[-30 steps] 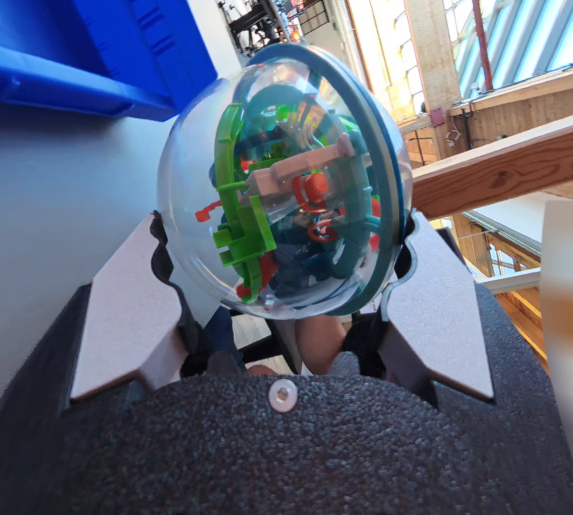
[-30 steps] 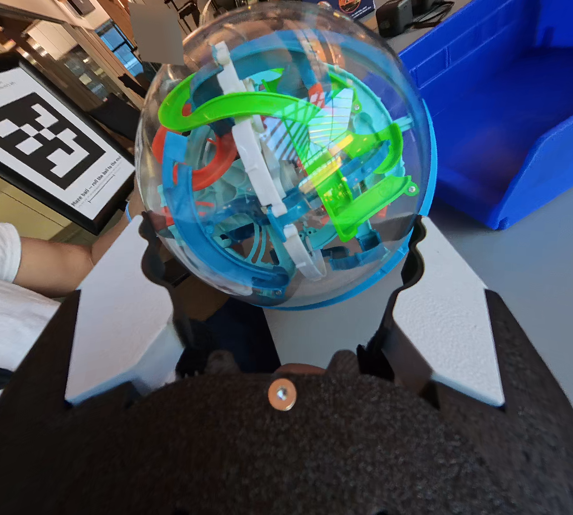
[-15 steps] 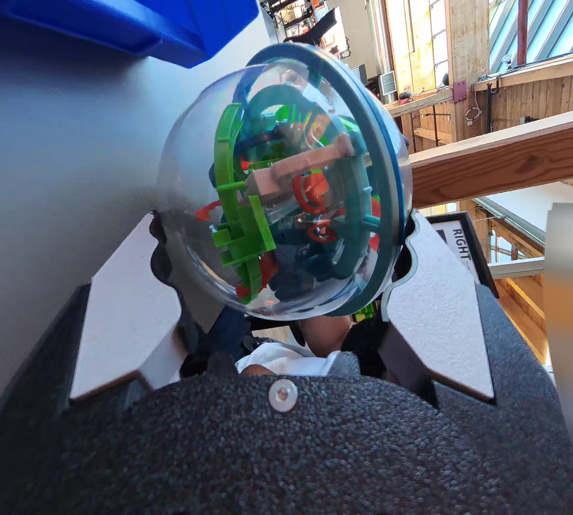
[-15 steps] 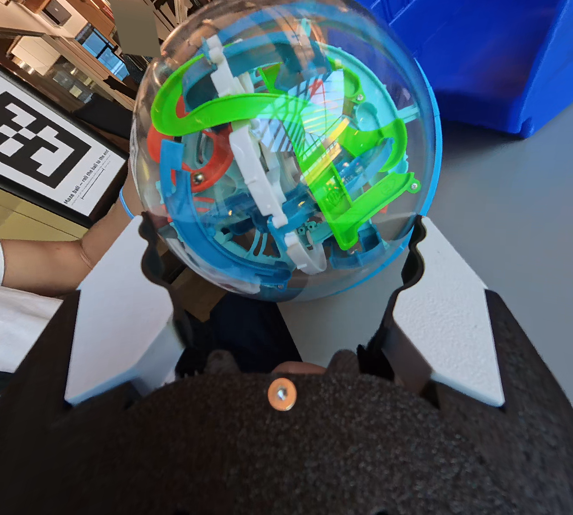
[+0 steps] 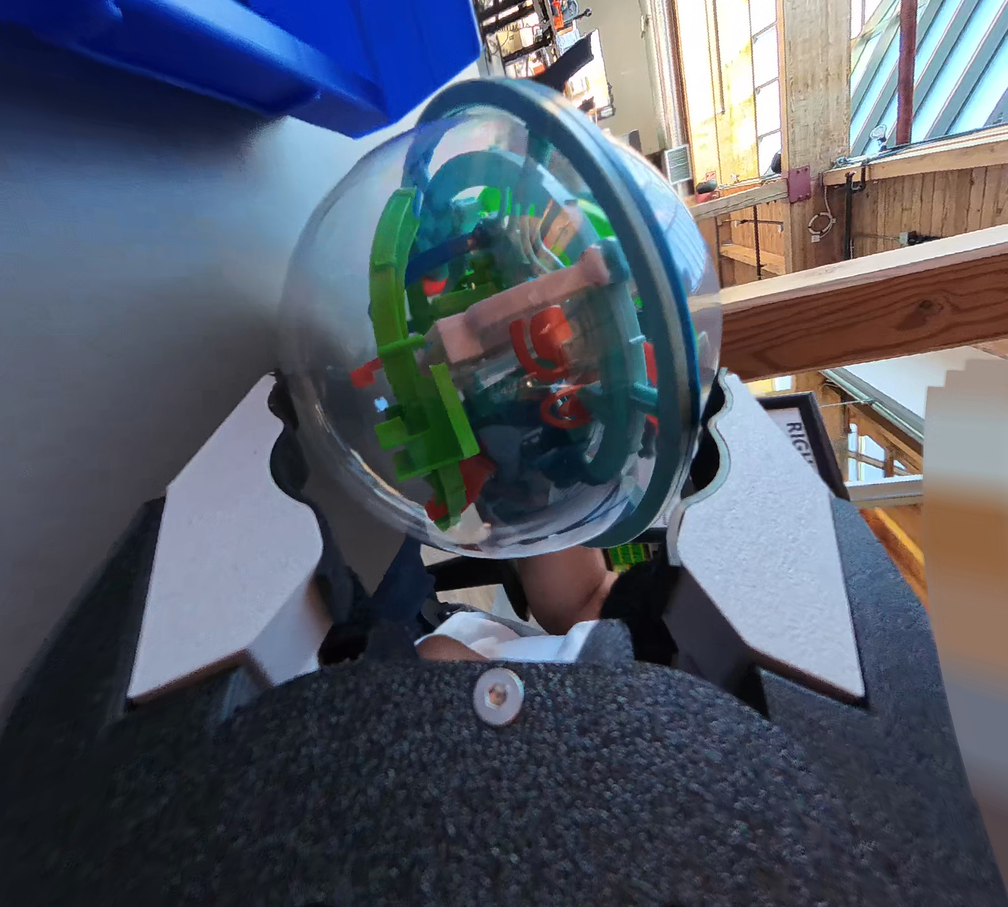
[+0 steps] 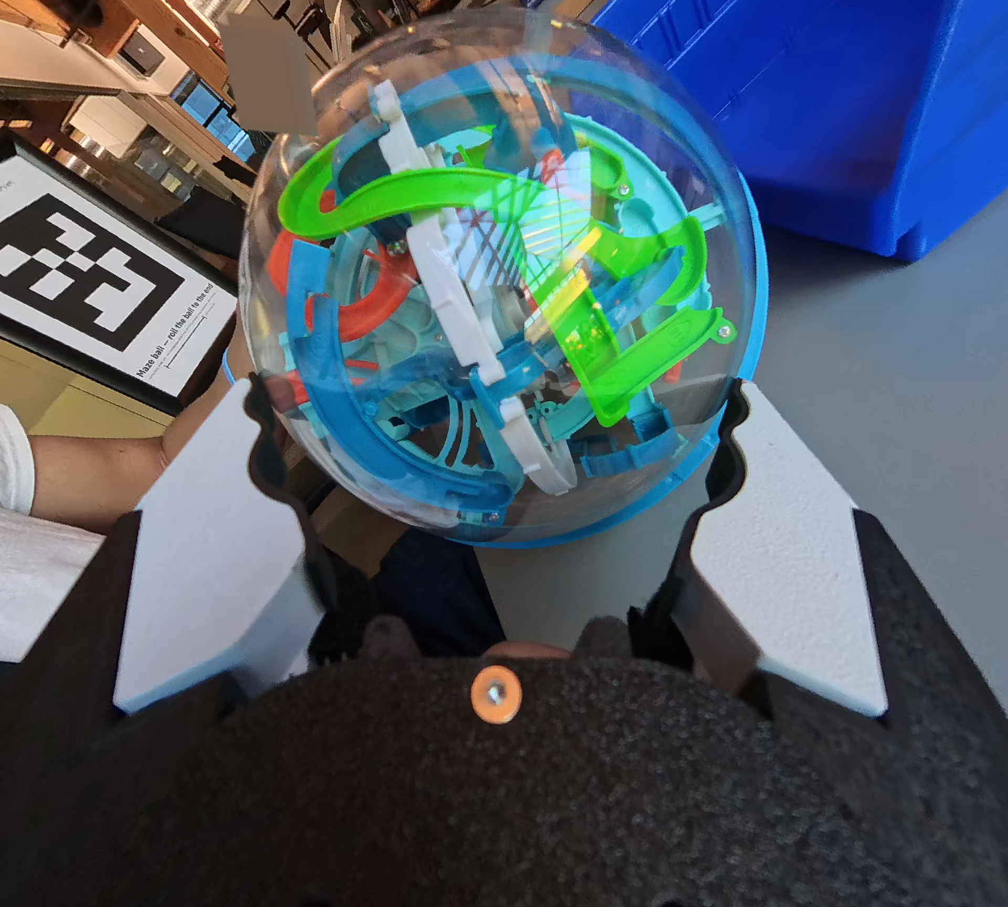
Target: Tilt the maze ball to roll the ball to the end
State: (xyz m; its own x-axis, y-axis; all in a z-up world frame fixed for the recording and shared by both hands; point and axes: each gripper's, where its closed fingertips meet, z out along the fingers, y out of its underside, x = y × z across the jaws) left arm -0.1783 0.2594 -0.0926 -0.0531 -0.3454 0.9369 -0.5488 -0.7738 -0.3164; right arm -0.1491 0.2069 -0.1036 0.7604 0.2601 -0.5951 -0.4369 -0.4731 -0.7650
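Clear maze ball (image 6: 502, 280), small ball indiscernible

Grey table (image 6: 873, 335) under blue bin (image 6: 845, 62)

Glossy clear plastic maze ball (image 6: 502, 280)

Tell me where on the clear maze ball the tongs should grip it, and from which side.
Grip the maze ball across its widest part, one pad on each opposite side of the clear shell, coming from below as the right tongs do now. The smooth round shell offers no handle, so a hold off the widest span would probably slip. The blue seam ring shows its tilt.
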